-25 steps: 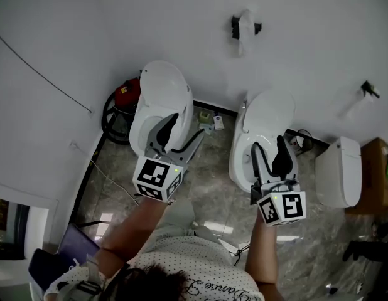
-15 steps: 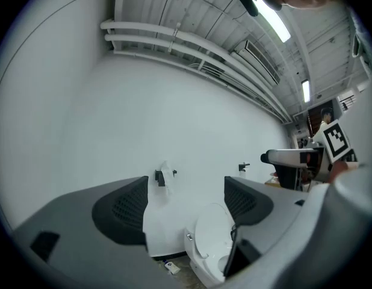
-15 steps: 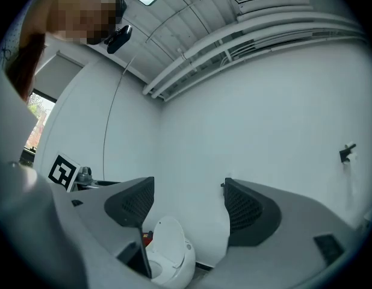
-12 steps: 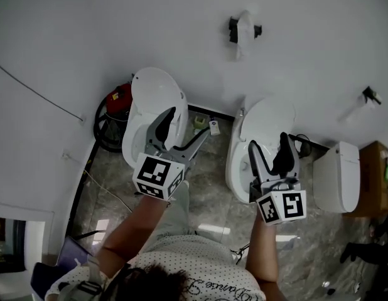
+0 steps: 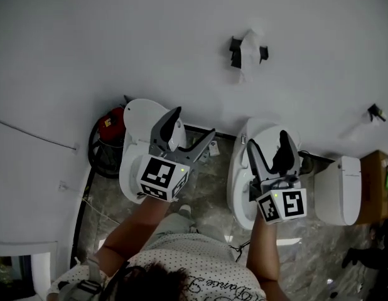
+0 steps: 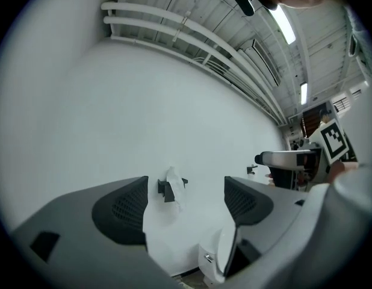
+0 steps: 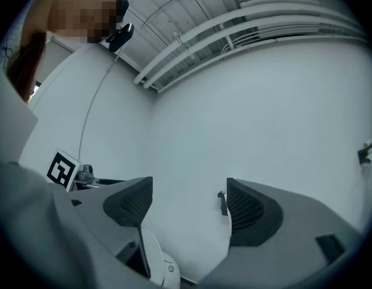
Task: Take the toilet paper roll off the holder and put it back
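Note:
A black toilet paper holder (image 5: 247, 50) is fixed to the white wall, with a crumpled white paper roll (image 5: 249, 47) on it. In the left gripper view the paper roll (image 6: 172, 185) shows far off, framed between the jaws. The right gripper view catches only the holder's dark edge (image 7: 223, 202) beside the right jaw. My left gripper (image 5: 193, 127) is open over the left toilet, well short of the wall. My right gripper (image 5: 268, 142) is open over the middle toilet. Both pairs of jaws have just been opening, with nothing between them.
Two white toilets (image 5: 139, 144) (image 5: 260, 137) stand against the wall below the grippers, and a third white fixture (image 5: 337, 190) is at the right. A red appliance with a hose (image 5: 109, 127) sits at the left, a wooden cabinet (image 5: 375, 187) at the far right, and a small black wall hook (image 5: 374, 111) above it.
Both grippers have travelled forward toward the wall, and the holder now sits lower and nearer in the head view. Both pairs of jaws stand wider than a second ago.

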Action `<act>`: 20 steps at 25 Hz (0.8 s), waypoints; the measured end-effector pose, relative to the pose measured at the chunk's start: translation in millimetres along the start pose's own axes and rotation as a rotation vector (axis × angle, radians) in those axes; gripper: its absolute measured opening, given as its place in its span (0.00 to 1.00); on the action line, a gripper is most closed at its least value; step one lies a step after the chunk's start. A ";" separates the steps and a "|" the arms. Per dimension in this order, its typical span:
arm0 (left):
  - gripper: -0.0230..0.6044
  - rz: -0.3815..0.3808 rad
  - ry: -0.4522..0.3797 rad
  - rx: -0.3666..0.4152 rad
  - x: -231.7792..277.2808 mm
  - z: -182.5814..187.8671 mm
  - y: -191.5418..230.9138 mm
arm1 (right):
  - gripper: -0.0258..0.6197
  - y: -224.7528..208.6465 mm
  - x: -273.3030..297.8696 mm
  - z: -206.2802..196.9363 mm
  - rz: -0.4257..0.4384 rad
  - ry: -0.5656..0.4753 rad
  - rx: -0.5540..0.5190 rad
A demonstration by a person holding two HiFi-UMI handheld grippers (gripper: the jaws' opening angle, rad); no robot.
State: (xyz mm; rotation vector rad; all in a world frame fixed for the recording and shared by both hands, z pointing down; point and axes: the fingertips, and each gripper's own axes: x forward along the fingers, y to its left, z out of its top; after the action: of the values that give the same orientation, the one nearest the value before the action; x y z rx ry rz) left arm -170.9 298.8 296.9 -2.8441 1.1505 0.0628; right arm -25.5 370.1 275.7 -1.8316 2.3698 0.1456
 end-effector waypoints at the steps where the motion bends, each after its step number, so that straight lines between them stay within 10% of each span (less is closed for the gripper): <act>1: 0.64 -0.003 -0.002 0.002 9.6 0.5 7.8 | 0.62 -3.2 11.1 -1.2 -0.002 0.000 0.001; 20: 0.64 0.090 -0.024 0.012 226.9 -8.4 96.5 | 0.62 -156.8 204.2 -22.7 0.091 -0.031 0.011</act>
State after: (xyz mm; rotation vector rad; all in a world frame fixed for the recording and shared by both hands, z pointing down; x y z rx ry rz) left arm -74.9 71.8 285.4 -2.7723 1.2688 0.0938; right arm 74.5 132.0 264.8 -1.7053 2.4282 0.1691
